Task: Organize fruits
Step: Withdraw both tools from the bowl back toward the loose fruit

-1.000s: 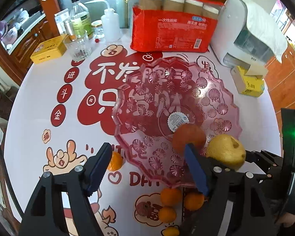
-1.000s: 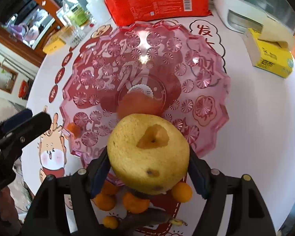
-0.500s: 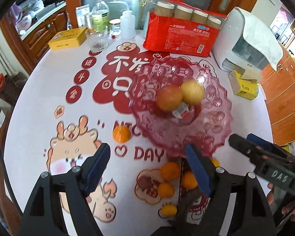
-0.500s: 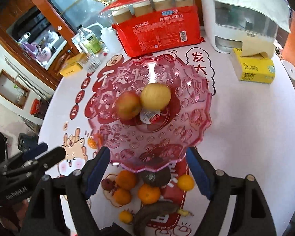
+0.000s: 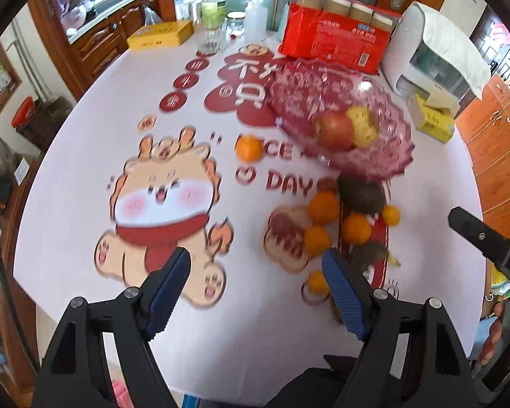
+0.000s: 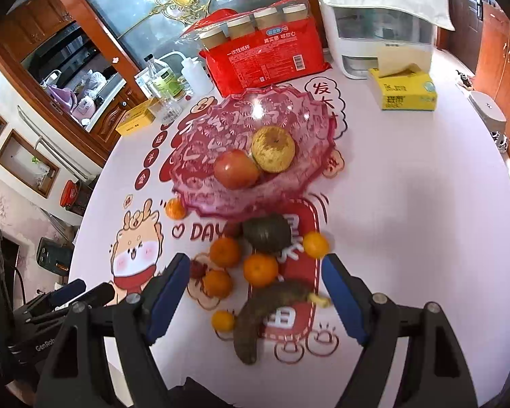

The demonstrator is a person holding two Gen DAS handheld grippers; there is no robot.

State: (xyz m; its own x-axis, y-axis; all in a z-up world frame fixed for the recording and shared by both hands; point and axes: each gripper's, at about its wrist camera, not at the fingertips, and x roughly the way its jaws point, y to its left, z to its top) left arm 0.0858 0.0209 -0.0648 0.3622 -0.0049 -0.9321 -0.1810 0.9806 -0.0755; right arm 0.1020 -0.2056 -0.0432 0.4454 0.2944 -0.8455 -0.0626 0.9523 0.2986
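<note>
A pink glass fruit plate (image 6: 309, 115) (image 5: 384, 102) holds a red apple (image 6: 236, 169) (image 5: 335, 130) and a yellow pear (image 6: 273, 149) (image 5: 363, 125). In front of it on the table lie several oranges (image 6: 260, 269) (image 5: 324, 206), a dark avocado (image 6: 267, 233) (image 5: 362, 193) and a browned banana (image 6: 265, 316). One orange (image 5: 249, 148) (image 6: 174, 208) lies apart, left of the plate. My right gripper (image 6: 255, 292) is open and empty above the banana. My left gripper (image 5: 256, 289) is open and empty over the cartoon print; the right gripper's tip (image 5: 486, 238) shows at its right.
Behind the plate stand a red pack of paper cups (image 6: 265, 57), a white appliance (image 6: 380, 23), a yellow tissue box (image 6: 404, 91), bottles and a glass (image 6: 163, 81), and a yellow tin (image 6: 134, 120). Wooden cabinets ring the round table (image 6: 425, 204).
The right gripper let the pear go into the plate beside the apple. Both grippers drew back toward the table's near side, and the loose fruit pile came into view.
</note>
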